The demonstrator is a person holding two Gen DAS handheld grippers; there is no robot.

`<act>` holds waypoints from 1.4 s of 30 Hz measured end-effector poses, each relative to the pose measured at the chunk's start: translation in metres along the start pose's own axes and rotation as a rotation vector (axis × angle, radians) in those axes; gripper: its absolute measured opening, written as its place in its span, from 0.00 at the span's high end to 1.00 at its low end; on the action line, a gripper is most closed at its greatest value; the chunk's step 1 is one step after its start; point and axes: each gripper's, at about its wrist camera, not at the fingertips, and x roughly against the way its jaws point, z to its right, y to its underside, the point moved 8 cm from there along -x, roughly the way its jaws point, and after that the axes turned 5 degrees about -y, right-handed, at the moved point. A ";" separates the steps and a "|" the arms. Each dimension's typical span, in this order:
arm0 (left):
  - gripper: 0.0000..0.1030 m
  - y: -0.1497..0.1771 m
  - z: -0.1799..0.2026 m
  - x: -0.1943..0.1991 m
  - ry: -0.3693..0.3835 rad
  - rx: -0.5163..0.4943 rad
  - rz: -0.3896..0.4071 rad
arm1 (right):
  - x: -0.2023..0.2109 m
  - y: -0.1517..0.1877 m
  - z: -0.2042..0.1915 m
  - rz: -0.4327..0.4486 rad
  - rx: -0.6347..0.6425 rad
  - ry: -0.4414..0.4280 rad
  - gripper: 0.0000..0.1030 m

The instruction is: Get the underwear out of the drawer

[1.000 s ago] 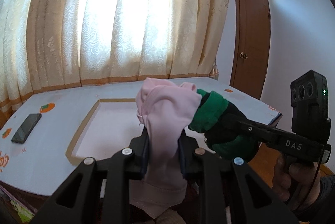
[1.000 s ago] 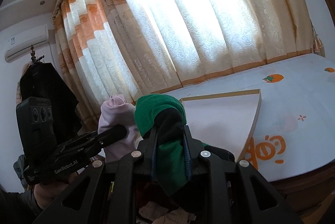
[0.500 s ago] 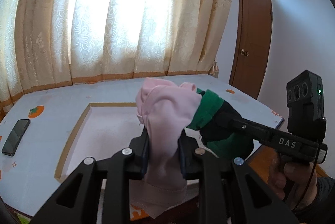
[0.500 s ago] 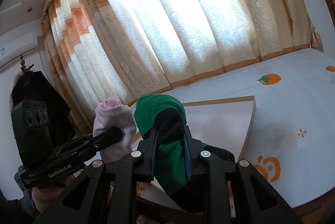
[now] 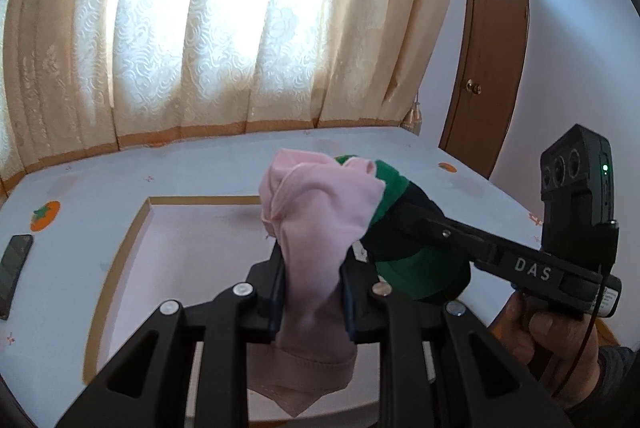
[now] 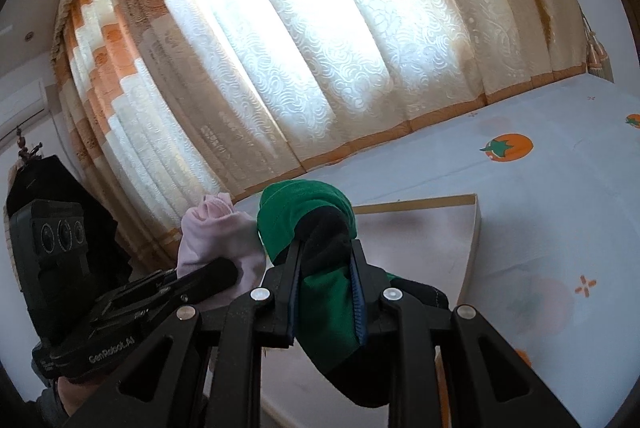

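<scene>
Tilting slightly downward, the left gripper [image 5: 312, 284] is clamped on pink underwear [image 5: 316, 224], held in the air above the table [image 5: 200, 163]. Just beside it, the right gripper [image 6: 326, 288] pinches green-and-black underwear [image 6: 324, 304], its handle gripped by a hand [image 5: 544, 332].

Black fingers [image 5: 276, 292], silver screws, dark sleeve [image 5: 616, 380]

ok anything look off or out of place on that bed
Nothing damaged or spilled. One stray item: a dark phone lies near the left edge of the bedsheet in the left wrist view. The pink underwear and the green and black underwear are simply bunched in the closed left gripper and right gripper.
</scene>
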 end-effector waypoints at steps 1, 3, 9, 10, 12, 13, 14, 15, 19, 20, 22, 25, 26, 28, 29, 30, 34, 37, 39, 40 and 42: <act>0.79 -0.001 0.000 -0.003 0.002 0.003 -0.006 | -0.003 -0.002 0.003 -0.003 -0.008 0.002 0.78; 0.79 -0.004 -0.004 -0.012 -0.003 0.014 -0.017 | -0.008 -0.007 0.009 -0.008 -0.022 0.009 0.78; 0.79 -0.011 -0.014 -0.041 -0.007 0.053 -0.067 | -0.028 -0.012 0.029 -0.050 -0.057 0.041 0.77; 0.79 -0.010 -0.013 -0.043 -0.008 0.056 -0.074 | -0.030 -0.012 0.031 -0.054 -0.061 0.045 0.77; 0.79 -0.009 -0.015 -0.054 -0.002 0.068 -0.101 | -0.035 -0.012 0.038 -0.065 -0.073 0.057 0.77; 0.79 -0.011 -0.015 -0.057 -0.003 0.079 -0.080 | -0.038 -0.012 0.041 -0.072 -0.078 0.062 0.77; 0.79 -0.010 -0.017 -0.062 -0.004 0.086 -0.091 | -0.041 -0.012 0.044 -0.081 -0.083 0.066 0.77; 0.79 -0.010 -0.018 -0.067 -0.003 0.093 -0.102 | -0.043 -0.012 0.046 -0.085 -0.087 0.069 0.77; 0.79 -0.009 -0.023 -0.083 0.010 0.117 -0.141 | -0.052 -0.012 0.054 -0.105 -0.096 0.086 0.77; 0.79 -0.009 -0.023 -0.088 0.012 0.122 -0.154 | -0.055 -0.012 0.056 -0.112 -0.095 0.094 0.77; 0.79 -0.010 -0.026 -0.095 0.012 0.137 -0.167 | -0.059 -0.012 0.059 -0.122 -0.099 0.100 0.77; 0.79 -0.011 -0.031 -0.106 0.020 0.171 -0.192 | -0.064 -0.013 0.065 -0.132 -0.113 0.112 0.76; 0.79 -0.012 -0.033 -0.109 0.021 0.183 -0.198 | -0.066 -0.014 0.067 -0.135 -0.113 0.121 0.76; 0.79 -0.013 -0.034 -0.116 0.025 0.203 -0.211 | -0.068 -0.016 0.069 -0.138 -0.117 0.131 0.76; 0.79 -0.014 -0.035 -0.120 0.028 0.216 -0.218 | -0.070 -0.017 0.069 -0.141 -0.122 0.131 0.76; 0.79 -0.014 -0.035 -0.122 0.029 0.224 -0.221 | -0.072 -0.019 0.070 -0.143 -0.127 0.134 0.75; 0.79 -0.015 -0.036 -0.132 0.017 0.232 -0.230 | -0.079 -0.018 0.073 -0.160 -0.129 0.154 0.75; 0.79 -0.012 -0.036 -0.138 0.014 0.226 -0.242 | -0.083 -0.014 0.077 -0.180 -0.139 0.170 0.75; 0.78 -0.009 -0.036 -0.142 0.009 0.227 -0.253 | -0.084 -0.013 0.081 -0.185 -0.134 0.189 0.72; 0.78 -0.008 -0.036 -0.142 0.010 0.229 -0.256 | -0.084 -0.013 0.082 -0.184 -0.136 0.193 0.71; 0.73 -0.006 -0.036 -0.143 0.008 0.224 -0.260 | -0.083 -0.012 0.082 -0.182 -0.136 0.198 0.64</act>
